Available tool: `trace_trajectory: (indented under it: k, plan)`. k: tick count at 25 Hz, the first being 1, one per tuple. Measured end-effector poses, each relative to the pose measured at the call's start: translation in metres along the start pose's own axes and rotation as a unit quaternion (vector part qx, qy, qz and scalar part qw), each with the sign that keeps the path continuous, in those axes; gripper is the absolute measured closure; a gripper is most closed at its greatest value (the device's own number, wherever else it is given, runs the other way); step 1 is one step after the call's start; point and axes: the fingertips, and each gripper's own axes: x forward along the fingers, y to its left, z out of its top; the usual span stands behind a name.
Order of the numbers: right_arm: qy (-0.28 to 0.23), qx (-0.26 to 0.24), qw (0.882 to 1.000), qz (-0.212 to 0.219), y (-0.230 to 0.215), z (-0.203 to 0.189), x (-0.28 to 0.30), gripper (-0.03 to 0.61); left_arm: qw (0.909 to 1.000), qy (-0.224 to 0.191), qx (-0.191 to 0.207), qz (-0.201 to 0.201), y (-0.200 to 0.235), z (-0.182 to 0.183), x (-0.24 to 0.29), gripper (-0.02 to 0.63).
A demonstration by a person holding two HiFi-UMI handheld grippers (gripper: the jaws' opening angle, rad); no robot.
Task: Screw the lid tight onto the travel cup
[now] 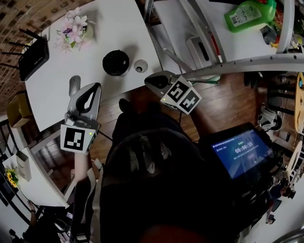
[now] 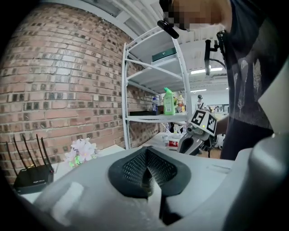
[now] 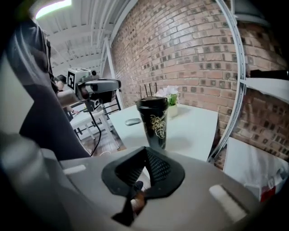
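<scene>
1. In the head view the travel cup (image 1: 115, 62) shows only its black lid from above; the body beneath is hidden.
2. The small round thing (image 1: 140, 66) just right of it is too small to identify.
3. The green bottle (image 1: 249, 14) at the far right is cut off by the top edge.
4. In the right gripper view the cup's foot is hidden behind the right gripper (image 3: 145, 158).
5. In the left gripper view the labels on the shelf bottles (image 2: 169, 101) are too small to read.
</scene>
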Motion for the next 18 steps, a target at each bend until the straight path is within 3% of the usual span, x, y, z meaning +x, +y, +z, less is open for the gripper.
trace_trajectory:
  k: [4,11,14,18]
  plan:
    - [-0.013,-0.049,0.998,0.039,0.009,-0.004,-0.016,0.572,0.9994,-0.034,-0.007,0.002,-0.044,0.033,0.017,0.612]
    - [-0.046,-0.077,0.988,0.125,0.027,-0.027,-0.044,0.572,0.9991,0.031,0.024,0.017,-0.13,0.022,0.034,0.612]
    - [-0.03,-0.092,0.983,0.155,0.042,-0.042,-0.046,0.572,0.996,0.061,0.064,0.013,-0.166,0.019,0.03,0.612]
    - [-0.018,-0.127,0.974,0.187,0.067,-0.043,-0.046,0.572,0.9949,0.068,0.064,0.036,-0.175,0.018,0.01,0.612]
